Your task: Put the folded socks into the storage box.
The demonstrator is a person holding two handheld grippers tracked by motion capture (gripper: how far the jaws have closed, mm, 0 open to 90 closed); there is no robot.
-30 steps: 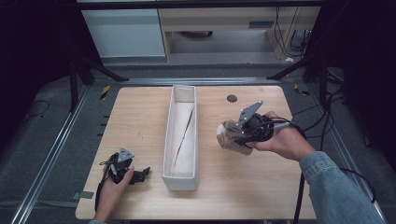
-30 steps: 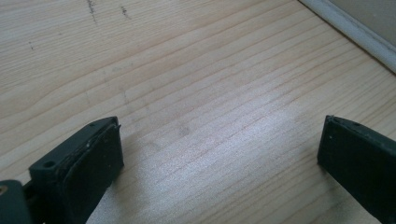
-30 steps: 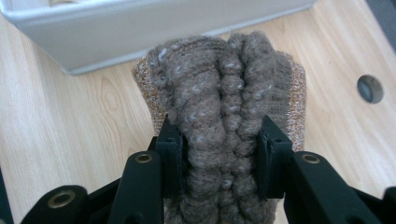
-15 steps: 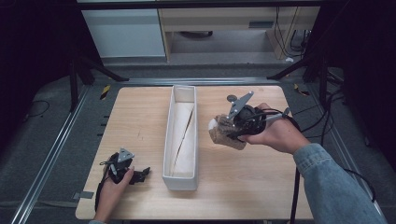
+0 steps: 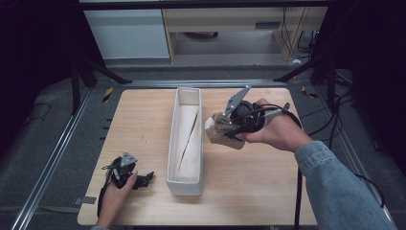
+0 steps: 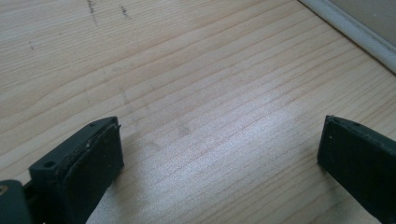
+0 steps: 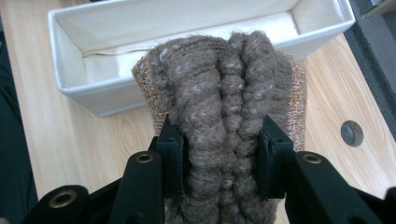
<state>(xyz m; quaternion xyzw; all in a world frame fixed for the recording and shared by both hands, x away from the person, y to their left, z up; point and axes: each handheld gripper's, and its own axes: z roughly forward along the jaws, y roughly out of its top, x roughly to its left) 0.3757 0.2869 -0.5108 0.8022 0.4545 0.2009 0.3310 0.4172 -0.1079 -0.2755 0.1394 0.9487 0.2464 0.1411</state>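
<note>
A bundle of brown knitted socks (image 7: 229, 107) is squeezed between the jaws of my right gripper (image 7: 220, 158). In the high view the right gripper (image 5: 229, 128) holds the socks (image 5: 221, 130) above the table, just right of a long white box (image 5: 184, 182). The white box (image 7: 93, 88) lies right in front of the socks in the right gripper view, its inside bare. My left gripper (image 5: 143, 179) rests low at the table's front left, open, with bare wood between its fingers (image 6: 88, 163).
The wooden table (image 5: 249, 191) has a small dark hole (image 7: 351, 133) in its top near the right gripper. Metal rails and cables run along both sides of the table. A cabinet (image 5: 129, 28) stands beyond the far edge.
My right gripper has carried the socks to the left and a little away from the person, closer to the white box. The left gripper has stayed put.
</note>
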